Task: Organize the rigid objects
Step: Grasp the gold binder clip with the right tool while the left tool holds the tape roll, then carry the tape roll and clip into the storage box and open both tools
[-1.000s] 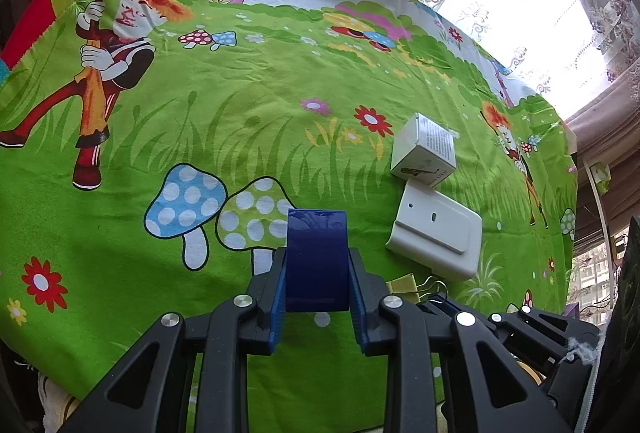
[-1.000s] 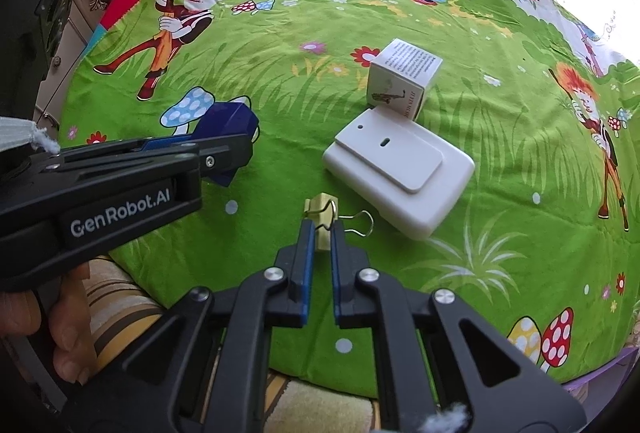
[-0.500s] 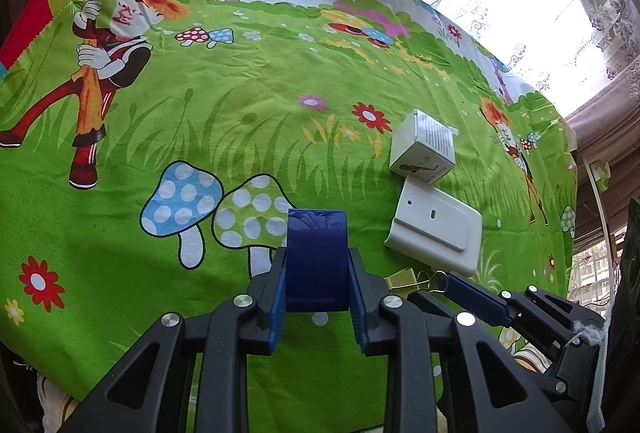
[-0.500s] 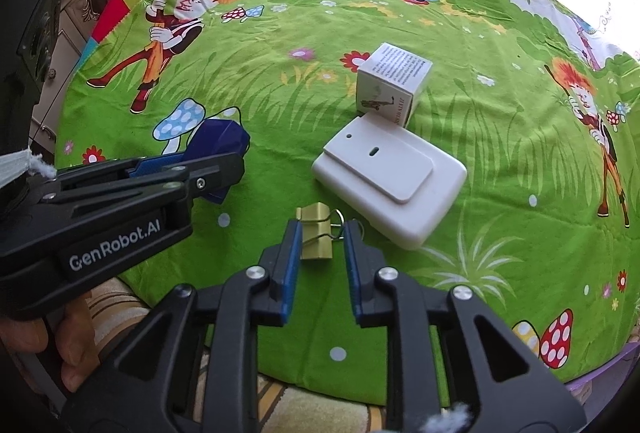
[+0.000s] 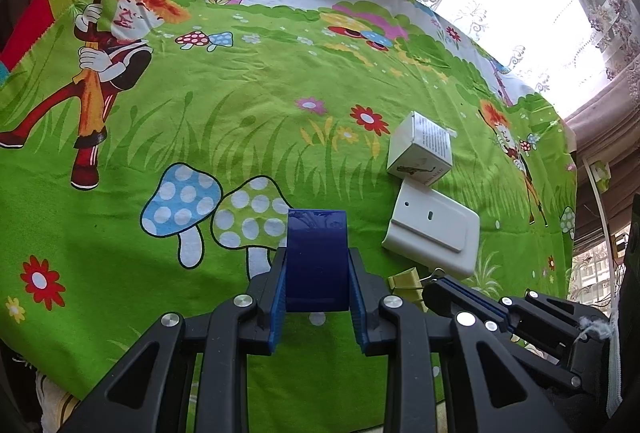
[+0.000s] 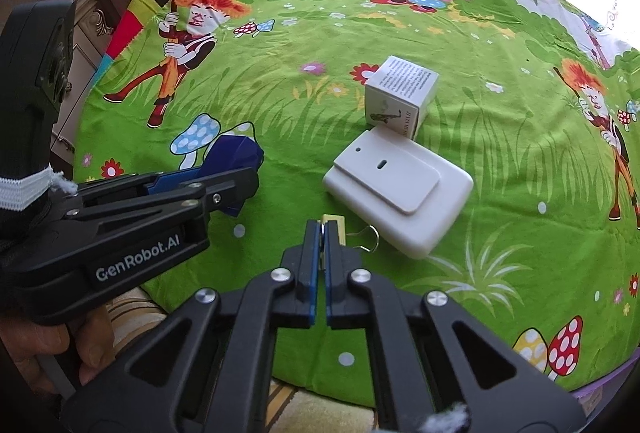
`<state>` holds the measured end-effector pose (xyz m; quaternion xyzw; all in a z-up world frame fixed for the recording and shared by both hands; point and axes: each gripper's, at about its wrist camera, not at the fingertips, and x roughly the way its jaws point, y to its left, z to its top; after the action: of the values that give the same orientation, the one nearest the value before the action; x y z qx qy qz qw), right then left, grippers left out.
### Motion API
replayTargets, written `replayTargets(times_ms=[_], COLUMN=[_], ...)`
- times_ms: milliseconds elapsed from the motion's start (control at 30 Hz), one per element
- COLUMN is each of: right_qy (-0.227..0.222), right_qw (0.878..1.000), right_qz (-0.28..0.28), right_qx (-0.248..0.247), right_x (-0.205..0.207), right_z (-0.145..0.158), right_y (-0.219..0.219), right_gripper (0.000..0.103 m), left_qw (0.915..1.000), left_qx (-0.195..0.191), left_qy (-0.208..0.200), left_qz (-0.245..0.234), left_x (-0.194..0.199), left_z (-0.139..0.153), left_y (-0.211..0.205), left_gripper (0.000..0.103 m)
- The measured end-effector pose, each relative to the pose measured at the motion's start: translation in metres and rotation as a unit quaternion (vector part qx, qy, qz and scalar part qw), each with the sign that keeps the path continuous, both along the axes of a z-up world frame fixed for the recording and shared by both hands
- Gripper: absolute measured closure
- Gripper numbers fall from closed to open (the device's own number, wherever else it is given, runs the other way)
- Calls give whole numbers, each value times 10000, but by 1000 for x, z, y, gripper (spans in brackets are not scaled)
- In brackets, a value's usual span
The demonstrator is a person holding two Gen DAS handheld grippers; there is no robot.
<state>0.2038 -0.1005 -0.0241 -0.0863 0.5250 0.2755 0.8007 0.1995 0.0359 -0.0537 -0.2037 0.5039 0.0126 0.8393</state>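
My left gripper (image 5: 317, 254) is shut on a dark blue block (image 5: 316, 233), held just above the green cartoon cloth. From the right wrist view the block (image 6: 236, 153) juts out past the left gripper (image 6: 240, 189). A yellow binder clip (image 6: 335, 227) lies on the cloth beside a flat white case (image 6: 400, 193). My right gripper (image 6: 322, 229) is shut on the binder clip, with one wire handle pinched between the pad tips. The other handle sticks out to the right. In the left wrist view, the right gripper (image 5: 430, 287) sits at the clip (image 5: 402, 281).
A small white printed box (image 6: 400, 93) stands just behind the white case, touching it. The round table's front edge (image 6: 320, 389) is close below both grippers. A cabinet (image 6: 86, 45) stands at the left, and curtains (image 5: 592, 137) hang behind. A hand (image 6: 48, 345) holds the left gripper.
The right gripper was shut at the clip, then opened around it, and has now shut again on it. The left gripper and blue block have stayed put.
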Motion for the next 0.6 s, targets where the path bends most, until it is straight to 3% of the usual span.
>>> replayTargets(times_ms=[333,400,433,500,533,567,600], right_qy=[61,62,36,-84,-172,-245,-266], right_qw=[9994,9998,9999,9998,9995,9991,9988], right_qz=[-232,-159,-105,32,69,95,119], right_qx=[236,102,22,-172,-269,-329,-386], right_x=[-3,-3,-5,-9,-10,-11,-10], right_z=[11,9,8,8,8,7,6], right_y=[-27,-24,-21,-13,-9,-5,-1], right_gripper=[101,99,94,66,34,22,22], left_qw=[9999,9999,9999,9999,9999,9999,9999], left_qx=[18,23,23,21,16,11,5], left_qy=[-113,-121,-123,-117,-112,-105,-98], left_qz=[-34,-24,-24,-23,-25,-26,-25], left_x=[-5,-6,-6,-6,-5,-5,-4], left_z=[9,9,9,9,9,8,8], left_y=[-6,-5,-5,-6,-5,-5,-5], left_gripper=[75,75,75,75,75,75,75])
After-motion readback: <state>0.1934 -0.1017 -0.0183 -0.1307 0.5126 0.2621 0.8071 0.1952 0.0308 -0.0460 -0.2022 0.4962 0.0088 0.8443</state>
